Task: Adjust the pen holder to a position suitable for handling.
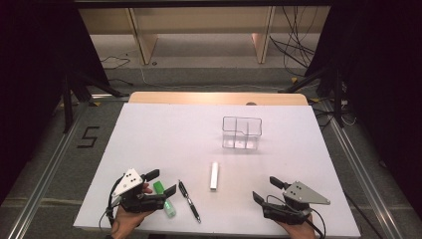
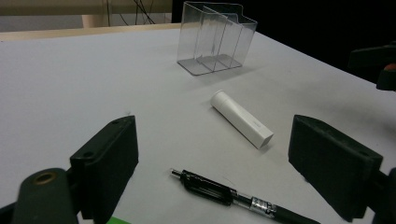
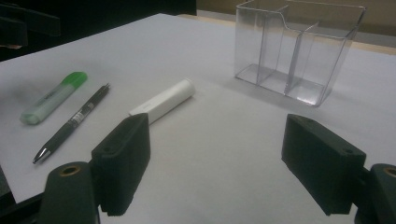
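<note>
A clear plastic organiser [image 1: 242, 133] with dividers stands upright on the white table top [image 1: 164, 139], also in the left gripper view [image 2: 215, 37] and the right gripper view [image 3: 299, 51]. A white tube [image 1: 214, 175] [image 2: 241, 118] [image 3: 163, 101] lies in front of it. A black pen [image 1: 189, 200] [image 2: 224, 192] [image 3: 72, 123] and a green highlighter [image 1: 164, 198] [image 3: 52, 98] lie at the front left. My left gripper [image 1: 161, 182] [image 2: 212, 172] is open just above the highlighter, nothing held. My right gripper [image 1: 267, 189] [image 3: 217, 168] is open over bare table at the front right.
The table's front edge runs just below both hands. A wooden strip [image 1: 214, 97] borders the far edge. Dark stands and cables [image 1: 298, 45] sit on the floor beyond, and a wooden shelf unit [image 1: 199, 30] is at the back.
</note>
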